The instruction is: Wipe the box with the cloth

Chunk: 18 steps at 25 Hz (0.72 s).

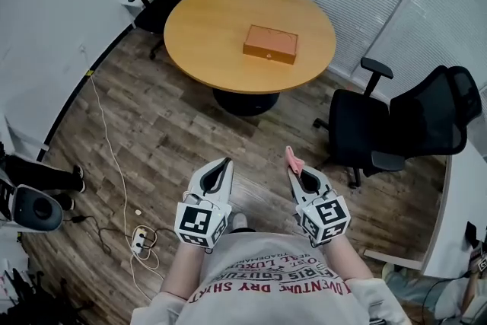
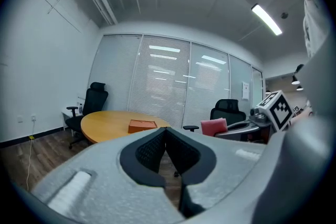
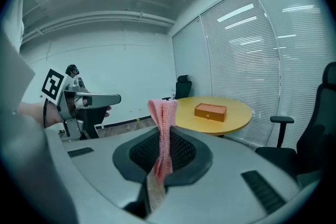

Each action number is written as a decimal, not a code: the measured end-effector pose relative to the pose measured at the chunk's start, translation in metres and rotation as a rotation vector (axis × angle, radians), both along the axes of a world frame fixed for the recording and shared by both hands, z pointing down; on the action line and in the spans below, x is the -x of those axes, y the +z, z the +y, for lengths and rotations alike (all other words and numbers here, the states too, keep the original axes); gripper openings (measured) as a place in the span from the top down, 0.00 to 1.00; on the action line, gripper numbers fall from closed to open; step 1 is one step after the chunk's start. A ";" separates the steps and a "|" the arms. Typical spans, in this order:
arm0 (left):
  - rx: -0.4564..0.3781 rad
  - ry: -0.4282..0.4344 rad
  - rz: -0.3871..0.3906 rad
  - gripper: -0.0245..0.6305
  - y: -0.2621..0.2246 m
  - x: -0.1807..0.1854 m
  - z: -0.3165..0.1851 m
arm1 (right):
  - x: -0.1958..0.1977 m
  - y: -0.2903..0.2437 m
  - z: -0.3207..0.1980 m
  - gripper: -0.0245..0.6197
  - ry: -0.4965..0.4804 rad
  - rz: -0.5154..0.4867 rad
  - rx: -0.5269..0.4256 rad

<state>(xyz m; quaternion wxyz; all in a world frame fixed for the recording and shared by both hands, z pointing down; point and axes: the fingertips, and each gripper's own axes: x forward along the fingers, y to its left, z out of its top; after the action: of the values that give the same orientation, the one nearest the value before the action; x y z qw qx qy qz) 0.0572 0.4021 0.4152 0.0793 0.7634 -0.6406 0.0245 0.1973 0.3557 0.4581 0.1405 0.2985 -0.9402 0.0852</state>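
Round table (image 1: 199, 49), well ahead of both jaws, carried the orange box (image 1: 270, 43), apparently unwiped. Your right gripper (image 3: 167, 139) was pinched on the pink cloth (image 3: 163, 113); your left gripper (image 2: 166, 132) was closed on nothing. Approach and wiping were outstanding.

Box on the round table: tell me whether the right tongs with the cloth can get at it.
Probably not yet: the box sits on the table, far across open floor from the right tongs. Nothing blocks the way; step closer.
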 end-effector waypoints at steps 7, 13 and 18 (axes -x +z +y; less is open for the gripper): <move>0.012 -0.001 -0.002 0.95 -0.001 0.051 -0.048 | 0.037 0.006 -0.046 0.92 0.027 0.016 0.021; 0.050 -0.006 -0.010 0.95 0.014 0.059 -0.098 | 0.054 0.021 -0.107 0.92 0.012 0.021 0.032; 0.062 -0.044 -0.020 0.95 0.020 0.061 -0.167 | 0.064 0.024 -0.185 0.92 -0.019 0.004 0.027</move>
<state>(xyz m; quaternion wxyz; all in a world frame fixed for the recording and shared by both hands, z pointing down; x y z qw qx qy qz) -0.0040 0.2354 0.4356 0.0973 0.7461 -0.6568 0.0501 0.1331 0.1710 0.4820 0.1470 0.2878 -0.9415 0.0959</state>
